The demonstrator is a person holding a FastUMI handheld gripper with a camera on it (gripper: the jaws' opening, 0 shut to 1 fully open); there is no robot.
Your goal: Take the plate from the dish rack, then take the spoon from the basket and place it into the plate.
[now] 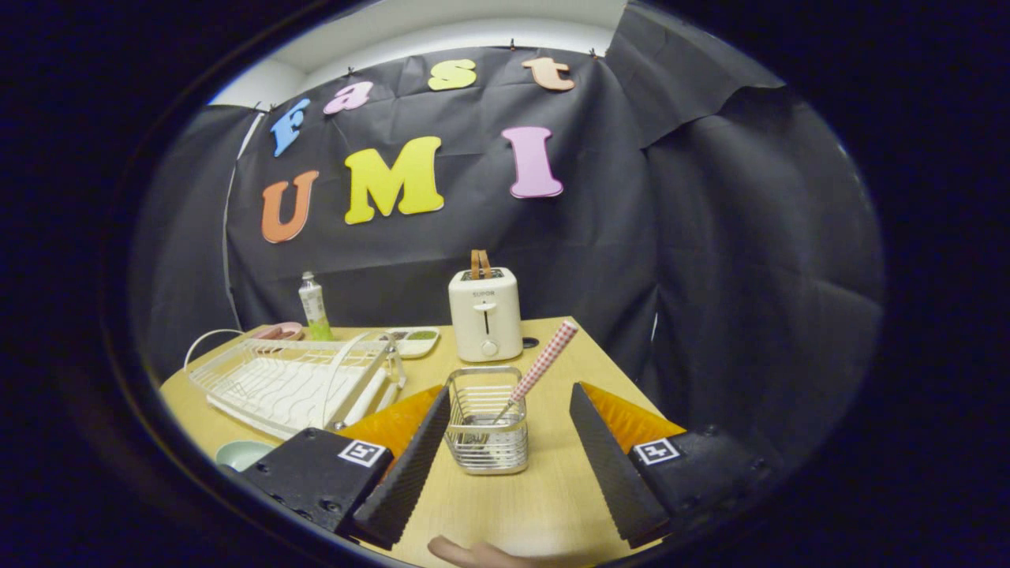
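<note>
my gripper point(509, 410) jaws wide open, basket point(485, 422) between the fingers, lower centre, checked-handle spoon point(536, 372) leaning in it. plate point(241, 454) lower left beside dish rack point(296, 379). toaster point(484, 314) reads "supor".

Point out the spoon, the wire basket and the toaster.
spoon point(544, 361), gripper view, on its checked handle leaning out of the basket.
wire basket point(487, 457), gripper view, on its front wall, between the open jaws.
toaster point(484, 315), gripper view, on its white front face, beyond the basket.
</note>
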